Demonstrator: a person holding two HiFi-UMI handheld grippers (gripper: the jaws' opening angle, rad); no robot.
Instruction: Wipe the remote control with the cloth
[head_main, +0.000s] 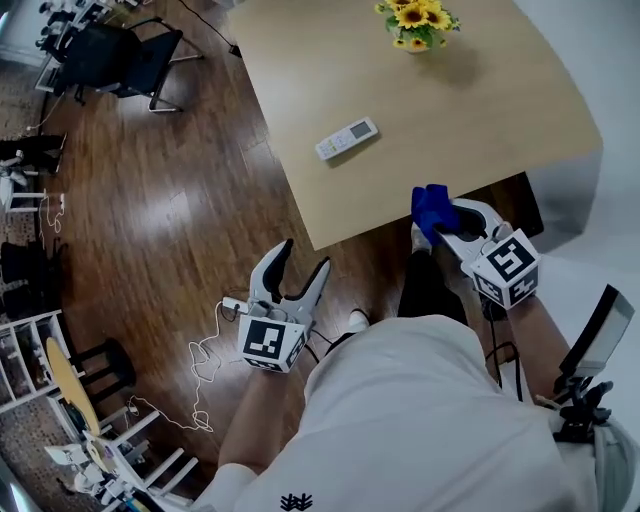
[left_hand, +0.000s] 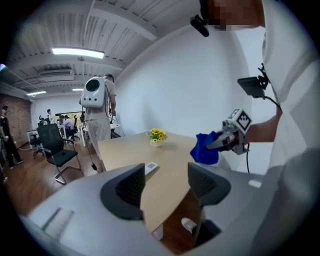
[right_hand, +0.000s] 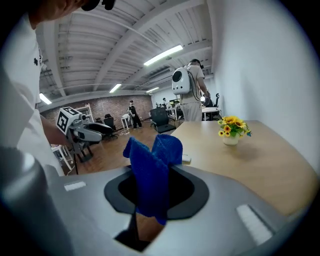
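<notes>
Jaws apart and empty on the left gripper (head_main: 306, 256) off the table (head_main: 480, 110) edge, right gripper (head_main: 440, 226) clamping blue cloth (head_main: 431, 203) at that edge, remote control (head_main: 346, 139) on the table.

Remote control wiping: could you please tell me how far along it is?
Done: the blue cloth is picked up, pinched by the right gripper. In hand: both grippers hover by the near edge of the table; the left gripper is open and empty. Left: the remote control lies apart from both, so the wiping apparently remains.
</notes>
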